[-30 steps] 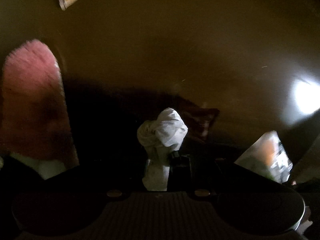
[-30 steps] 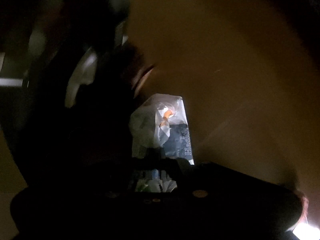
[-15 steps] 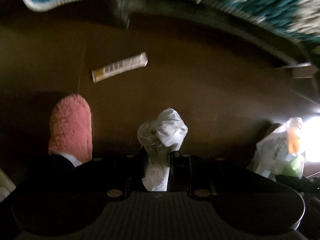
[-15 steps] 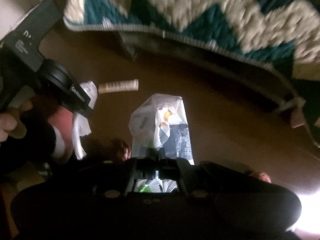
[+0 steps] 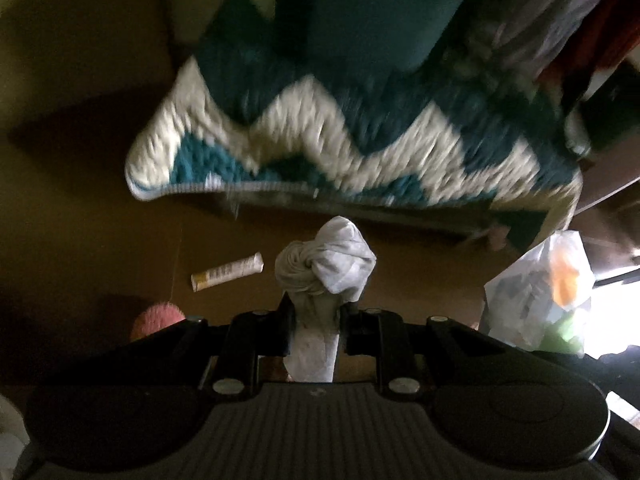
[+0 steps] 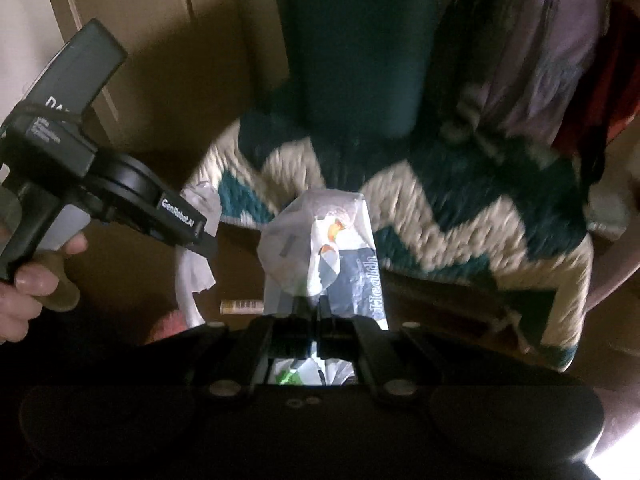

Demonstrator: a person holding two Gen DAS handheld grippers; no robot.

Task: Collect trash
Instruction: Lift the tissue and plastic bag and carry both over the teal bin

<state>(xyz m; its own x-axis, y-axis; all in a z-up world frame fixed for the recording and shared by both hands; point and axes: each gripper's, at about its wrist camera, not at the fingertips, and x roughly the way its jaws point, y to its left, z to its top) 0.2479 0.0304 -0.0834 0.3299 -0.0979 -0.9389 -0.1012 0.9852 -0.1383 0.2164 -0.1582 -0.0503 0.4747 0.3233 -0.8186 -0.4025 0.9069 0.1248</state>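
My left gripper (image 5: 316, 312) is shut on a crumpled white tissue wad (image 5: 326, 266), held above the brown floor. It also shows in the right wrist view (image 6: 200, 240), with the tissue (image 6: 196, 268) hanging from it. My right gripper (image 6: 310, 308) is shut on a translucent plastic bag of trash (image 6: 324, 256) with dark print. The bag also shows at the right of the left wrist view (image 5: 544, 292). A small white and yellow tube wrapper (image 5: 227, 271) lies on the floor; it also shows in the right wrist view (image 6: 242, 306).
A teal and cream zigzag rug (image 5: 340, 148) lies ahead on the brown floor (image 5: 80, 160), with a dark teal upright object (image 6: 356, 40) on it. A pink fuzzy slipper (image 5: 158, 318) is low left. Clothes (image 6: 560, 40) hang at the right. Bright light at far right.
Both grippers have tilted up and lifted: the rug and the room beyond have come into view, and the wrapper and slipper have slid lower. Both loads stay held.
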